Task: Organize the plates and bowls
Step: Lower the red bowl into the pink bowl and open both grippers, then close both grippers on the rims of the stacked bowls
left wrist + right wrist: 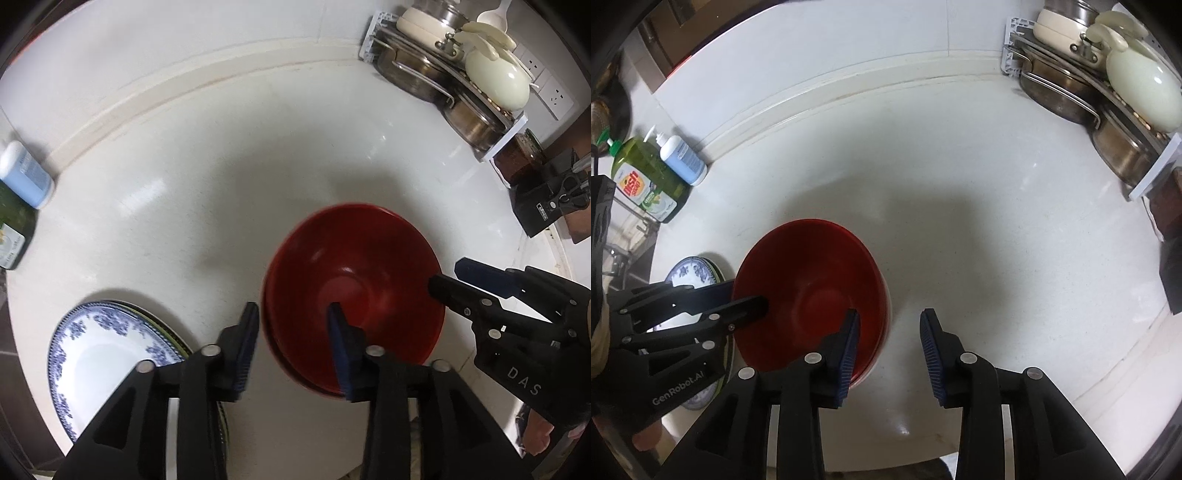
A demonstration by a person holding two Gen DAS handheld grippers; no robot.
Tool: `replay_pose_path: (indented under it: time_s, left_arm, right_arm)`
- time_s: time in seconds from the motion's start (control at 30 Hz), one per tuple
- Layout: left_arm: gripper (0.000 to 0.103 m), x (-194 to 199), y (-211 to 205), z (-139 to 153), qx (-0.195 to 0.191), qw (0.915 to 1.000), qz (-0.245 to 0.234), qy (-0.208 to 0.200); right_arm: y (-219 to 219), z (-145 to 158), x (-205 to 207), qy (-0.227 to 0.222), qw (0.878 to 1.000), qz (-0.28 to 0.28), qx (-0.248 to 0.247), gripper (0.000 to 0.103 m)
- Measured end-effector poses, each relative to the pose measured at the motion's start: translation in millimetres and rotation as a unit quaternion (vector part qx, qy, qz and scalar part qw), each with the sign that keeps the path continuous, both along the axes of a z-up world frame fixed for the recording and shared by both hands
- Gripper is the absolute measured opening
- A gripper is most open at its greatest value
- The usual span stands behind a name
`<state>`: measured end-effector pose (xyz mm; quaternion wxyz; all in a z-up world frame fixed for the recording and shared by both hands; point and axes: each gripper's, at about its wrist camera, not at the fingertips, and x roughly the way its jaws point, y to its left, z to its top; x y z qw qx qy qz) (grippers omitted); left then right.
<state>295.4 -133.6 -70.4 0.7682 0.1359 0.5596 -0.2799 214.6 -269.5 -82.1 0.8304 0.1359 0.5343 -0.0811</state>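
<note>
Release of the red bowls [354, 295], nested at counter centre with the plate stack [107, 350] at eight o'clock, is judged under way: left gripper [293, 325] and right gripper [890, 332] are parted astride opposite rims, gripping nothing, so withdrawal is called for next.

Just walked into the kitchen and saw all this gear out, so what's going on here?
A person with a gripper in each hand is sorting dishes on the white counter. Both the left gripper and the right gripper straddle opposite rims of the stacked red bowls, jaws open, not pinching. A stack of plates, blue-patterned on top, sits beside them.
</note>
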Motion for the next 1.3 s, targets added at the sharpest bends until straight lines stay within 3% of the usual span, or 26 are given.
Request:
replay_pose_path:
  time_s: [0.1,0.33,0.5,0.73,0.87,1.07,1.3]
  left_arm:
    - [0.048,0,3,4,-0.001,1.0000,0.000,-0.008]
    - [0.049,1,12,12,-0.014,0.9998,0.007,-0.014]
    - [0.050,3,17,19,-0.020,0.9994,0.006,-0.027]
    - [0.068,3,20,27,-0.027,0.9980,0.007,-0.058]
    - [0.075,7,23,21,-0.022,0.9974,0.010,-0.067]
    - [0.078,14,25,0,-0.002,0.9982,0.012,-0.059]
    - [0.078,19,19,-18,-0.007,0.9997,0.010,-0.022]
  right_arm:
    - [1,2,-1,-0.004,1.000,0.001,0.003,0.035]
    - [3,8,-4,-0.017,1.000,-0.005,0.010,0.035]
    - [9,15,-6,-0.030,1.000,-0.009,0.004,0.042]
    - [15,20,-9,-0.041,0.999,-0.017,0.002,0.043]
    - [15,16,-10,-0.047,0.998,-0.028,0.004,0.053]
    - [12,1,-9,-0.041,0.997,-0.059,0.011,0.053]
    - [8,-16,-9,-0.028,0.995,-0.086,0.040,0.053]
